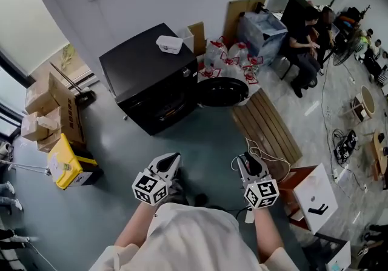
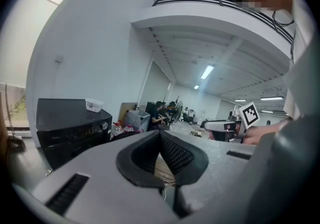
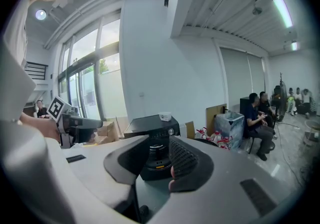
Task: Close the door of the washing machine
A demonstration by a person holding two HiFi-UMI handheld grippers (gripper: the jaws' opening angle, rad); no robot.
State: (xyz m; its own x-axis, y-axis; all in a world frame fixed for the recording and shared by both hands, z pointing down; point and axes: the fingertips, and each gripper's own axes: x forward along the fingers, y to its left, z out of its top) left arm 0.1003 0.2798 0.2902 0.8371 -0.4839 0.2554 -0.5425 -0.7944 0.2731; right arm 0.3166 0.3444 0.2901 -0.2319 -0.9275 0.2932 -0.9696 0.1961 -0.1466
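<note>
The washing machine [image 1: 151,82] stands on the floor by the wall, well apart from the person, with its round door [image 1: 222,91] swung open. The right gripper [image 1: 248,159] has its jaws apart and empty, and the left gripper [image 1: 172,159] has its jaws together. I think it is best to step near first, then push the door evenly on its outer face.

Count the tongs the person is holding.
2. The left tongs sit low in the head view, the right tongs beside them to the right, both apart from the washing machine. None look hidden.
</note>
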